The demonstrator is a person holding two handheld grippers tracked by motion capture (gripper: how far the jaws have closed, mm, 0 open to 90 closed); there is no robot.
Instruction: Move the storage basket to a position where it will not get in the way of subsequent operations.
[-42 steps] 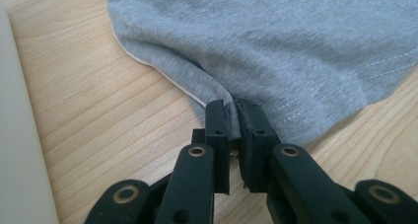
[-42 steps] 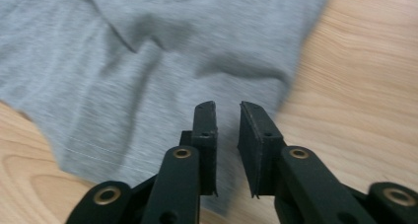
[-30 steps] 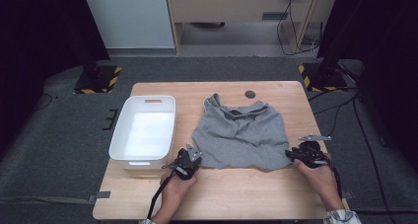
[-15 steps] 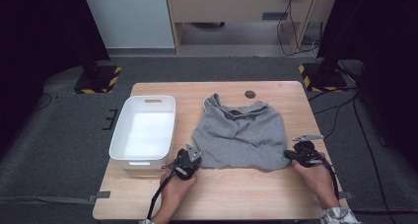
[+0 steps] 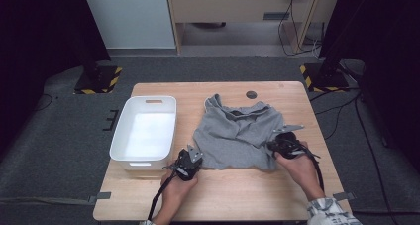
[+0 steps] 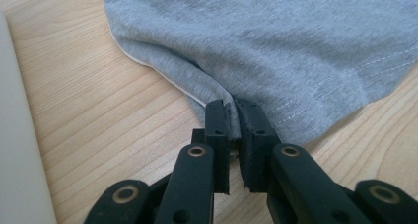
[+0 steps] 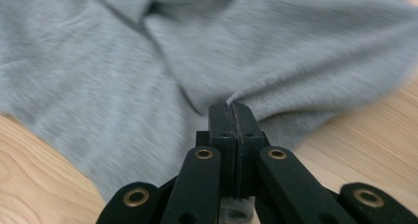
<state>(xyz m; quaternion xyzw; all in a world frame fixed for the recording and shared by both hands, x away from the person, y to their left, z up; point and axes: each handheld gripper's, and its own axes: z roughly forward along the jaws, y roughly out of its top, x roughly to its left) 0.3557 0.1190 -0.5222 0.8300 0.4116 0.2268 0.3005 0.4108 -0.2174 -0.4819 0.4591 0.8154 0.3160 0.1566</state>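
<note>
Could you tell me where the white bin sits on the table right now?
In the high view, the white bin sits on the table's left side, beside the grey shirt.

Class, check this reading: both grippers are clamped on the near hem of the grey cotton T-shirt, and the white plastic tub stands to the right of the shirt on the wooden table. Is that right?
Not quite. The white plastic tub stands left of the grey cotton T-shirt, as the high view shows. The rest holds: the left gripper and right gripper are both clamped on its near hem, on the wooden table.

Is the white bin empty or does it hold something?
Empty: the high view shows the white bin's bare inside, while the grey shirt lies beside it.
</note>
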